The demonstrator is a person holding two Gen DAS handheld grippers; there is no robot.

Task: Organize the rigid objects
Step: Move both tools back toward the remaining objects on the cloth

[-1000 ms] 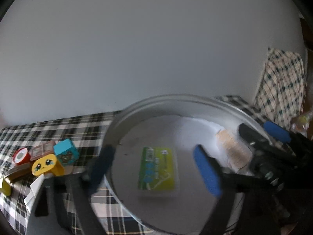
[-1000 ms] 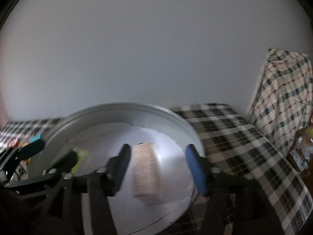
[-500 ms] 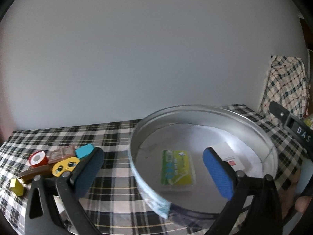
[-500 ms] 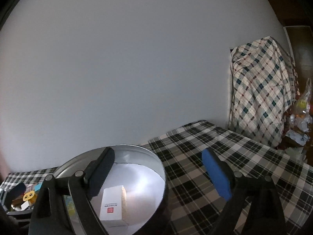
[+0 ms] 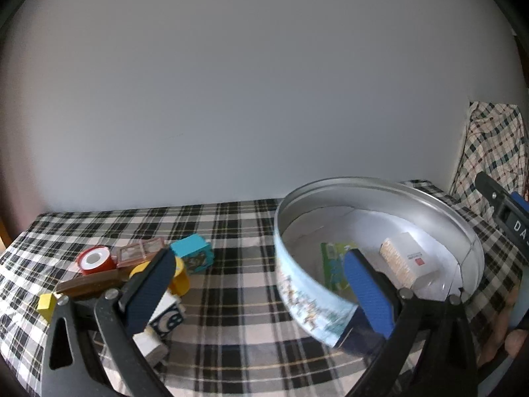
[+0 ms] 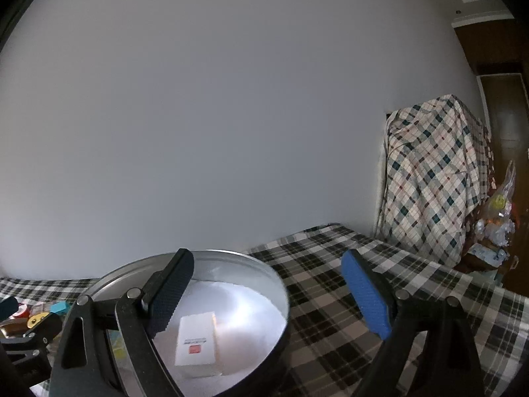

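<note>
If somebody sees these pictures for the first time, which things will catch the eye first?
First the round metal tin on the checked tablecloth, with a white box and a green packet lying inside. Then the heap of colourful toy blocks to its left. Both claws, left claw and right claw, are open and empty.

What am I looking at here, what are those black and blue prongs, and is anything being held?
No robot: a person holds a handheld claw in each hand, with a camera looking along its two fingers. One picture is from the left claw, the other from the right claw. Both are open, holding nothing. On the checked tablecloth sits a round tin containing a white box and a green packet. Left of the tin lies a cluster of toy blocks.
</note>
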